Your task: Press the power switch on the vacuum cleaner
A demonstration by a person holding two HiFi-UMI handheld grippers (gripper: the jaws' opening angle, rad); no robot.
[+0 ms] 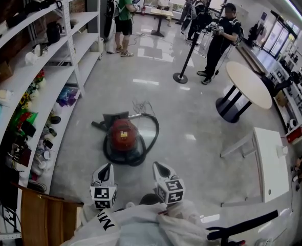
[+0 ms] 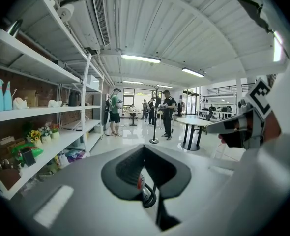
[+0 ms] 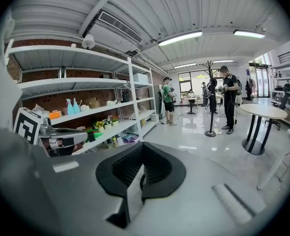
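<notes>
Ahead, vacuum cleaner (image 1: pixel 123 137) on floor (image 1: pixel 192 111).

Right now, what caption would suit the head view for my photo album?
Left gripper and right gripper poised short of a red vacuum cleaner on the shiny floor, shelves alongside.

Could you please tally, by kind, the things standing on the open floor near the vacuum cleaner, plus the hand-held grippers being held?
Vacuum cleaner: 1
Table: 2 (round table, white table)
Stanchion post: 1
Hand-held gripper: 2 (left hand-held gripper, right hand-held gripper)
Total: 6
</notes>
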